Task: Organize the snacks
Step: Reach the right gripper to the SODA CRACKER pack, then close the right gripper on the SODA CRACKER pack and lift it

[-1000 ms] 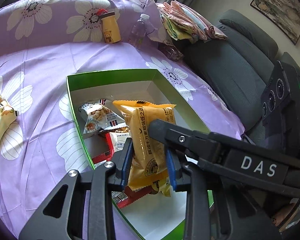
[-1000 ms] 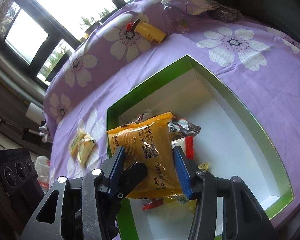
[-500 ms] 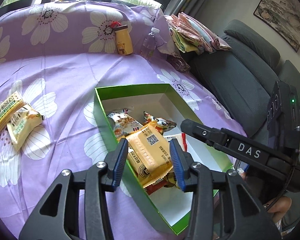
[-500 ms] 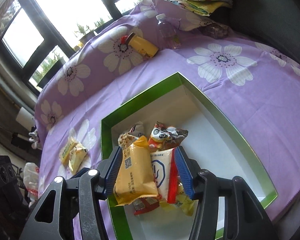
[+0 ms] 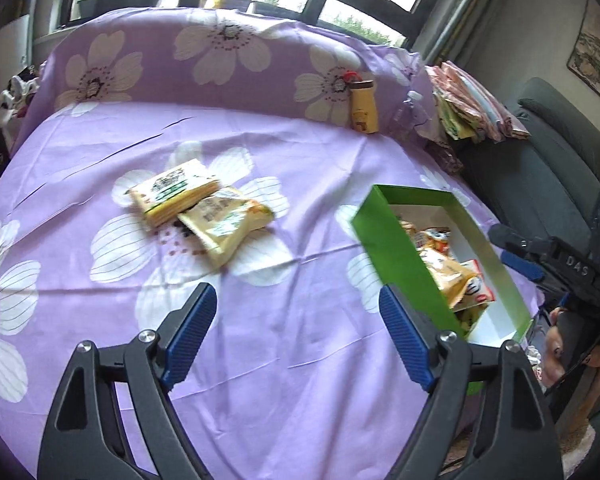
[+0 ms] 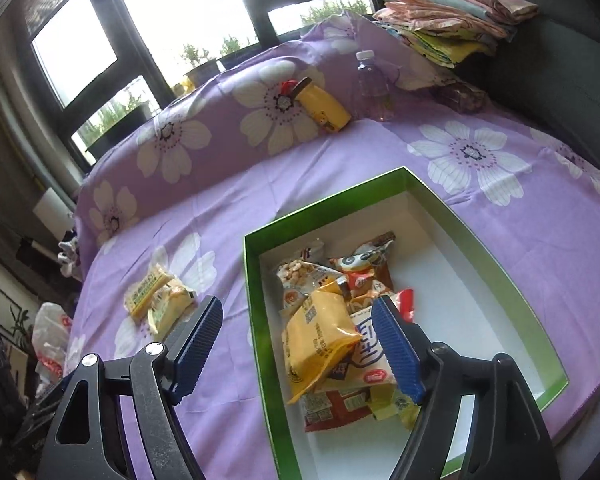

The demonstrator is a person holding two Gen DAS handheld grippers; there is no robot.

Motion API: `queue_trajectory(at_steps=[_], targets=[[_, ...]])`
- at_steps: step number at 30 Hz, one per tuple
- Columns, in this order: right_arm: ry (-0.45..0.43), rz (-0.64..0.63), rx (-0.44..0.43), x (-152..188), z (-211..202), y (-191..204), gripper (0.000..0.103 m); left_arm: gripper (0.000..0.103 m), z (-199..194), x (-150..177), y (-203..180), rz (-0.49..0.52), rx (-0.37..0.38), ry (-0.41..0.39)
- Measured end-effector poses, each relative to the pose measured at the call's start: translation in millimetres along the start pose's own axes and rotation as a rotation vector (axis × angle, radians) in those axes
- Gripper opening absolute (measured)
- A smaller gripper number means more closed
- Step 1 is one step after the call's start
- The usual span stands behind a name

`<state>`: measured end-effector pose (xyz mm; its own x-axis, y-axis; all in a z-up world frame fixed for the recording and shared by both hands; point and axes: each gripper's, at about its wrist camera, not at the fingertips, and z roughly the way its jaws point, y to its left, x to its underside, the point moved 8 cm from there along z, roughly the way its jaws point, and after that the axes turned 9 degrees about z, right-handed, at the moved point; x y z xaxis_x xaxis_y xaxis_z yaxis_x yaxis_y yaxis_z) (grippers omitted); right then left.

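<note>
While our left gripper (image 5: 298,334) and right gripper (image 6: 298,344) have just been opening (nothing between either), the yellow snack bag (image 6: 320,340) lies released in the green box (image 6: 256,320) under our right gripper; two more snack packs (image 5: 198,206) wait ahead of our left.

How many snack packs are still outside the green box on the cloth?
2. One yellow-green pack lies on the purple cloth left of the green box; the second pack lies partly under it, nearer the box. None seems hidden.
</note>
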<state>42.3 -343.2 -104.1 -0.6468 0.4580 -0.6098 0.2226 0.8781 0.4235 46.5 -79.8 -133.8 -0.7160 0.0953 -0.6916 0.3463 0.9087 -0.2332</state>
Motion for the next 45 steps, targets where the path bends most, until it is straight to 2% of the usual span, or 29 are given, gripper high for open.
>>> queue_trajectory(at_steps=[4, 7, 10, 13, 16, 19, 21, 23, 26, 27, 29, 31, 34, 35, 37, 39, 43, 45], targets=[[-0.002, -0.046, -0.027, 8.5, 5.8, 26.1, 0.078, 0.084, -3.3, 3.2, 49.6, -0.069, -0.069, -0.009], [0.017, -0.070, -0.098, 15.1, 11.0, 49.1, 0.078, 0.085, -1.1, 1.7, 78.2, -0.153, -0.054, -0.046], [0.122, -0.049, -0.232, 22.6, 25.8, 80.2, 0.078, 0.085, 15.0, -1.3, 105.8, -0.193, -0.115, -0.037], [0.188, -0.056, -0.308, 22.3, 46.2, 118.6, 0.078, 0.084, 38.7, -0.8, 124.2, -0.263, -0.092, 0.023], [0.221, -0.117, -0.295, 18.9, 76.7, 157.4, 0.078, 0.084, 56.0, -9.4, 137.2, -0.301, -0.068, 0.054], [0.297, -0.148, -0.340, 17.0, 121.3, 197.0, 0.078, 0.084, 65.5, -24.5, 152.5, -0.317, -0.076, 0.034], [0.311, -0.190, -0.294, 16.5, 156.1, 214.9, 0.078, 0.083, 76.7, -29.3, 164.6, -0.333, -0.069, 0.033], [0.282, -0.266, -0.231, 17.3, 189.2, 227.5, 0.078, 0.073, 91.2, -21.2, 178.8, -0.373, -0.092, 0.094], [0.393, -0.263, -0.239, 34.1, 234.7, 234.6, 0.078, 0.073, 92.6, -25.5, 182.0, -0.331, -0.091, 0.063], [0.409, -0.257, -0.235, 37.8, 245.8, 234.3, 0.077, 0.073, 95.3, -26.1, 181.5, -0.306, -0.096, 0.071], [0.406, -0.276, -0.199, 42.8, 261.7, 233.4, 0.068, 0.073, 99.6, -28.1, 181.3, -0.261, -0.113, 0.069], [0.428, -0.316, -0.188, 49.9, 270.6, 234.4, 0.064, 0.072, 100.1, -27.7, 180.5, -0.253, -0.133, 0.063], [0.410, -0.368, -0.228, 57.4, 266.4, 238.4, 0.063, 0.063, 102.4, -26.9, 177.6, -0.202, -0.170, 0.059], [0.416, -0.378, -0.242, 60.7, 264.3, 239.1, 0.060, 0.052, 101.7, -26.9, 175.6, -0.193, -0.161, 0.047], [0.425, -0.368, -0.266, 64.6, 259.8, 238.5, 0.058, 0.039, 103.3, -26.7, 169.4, -0.237, -0.082, 0.045], [0.425, -0.368, -0.265, 65.6, 256.2, 236.4, 0.055, 0.038, 101.6, -25.1, 167.8, -0.259, -0.095, 0.049], [0.422, -0.350, -0.262, 63.6, 242.8, 230.9, 0.051, 0.035, 94.1, -27.4, 153.9, -0.202, -0.139, 0.051], [0.394, -0.353, -0.270, 58.9, 227.7, 228.8, 0.051, 0.035, 87.4, -29.5, 144.8, -0.189, -0.150, 0.044]])
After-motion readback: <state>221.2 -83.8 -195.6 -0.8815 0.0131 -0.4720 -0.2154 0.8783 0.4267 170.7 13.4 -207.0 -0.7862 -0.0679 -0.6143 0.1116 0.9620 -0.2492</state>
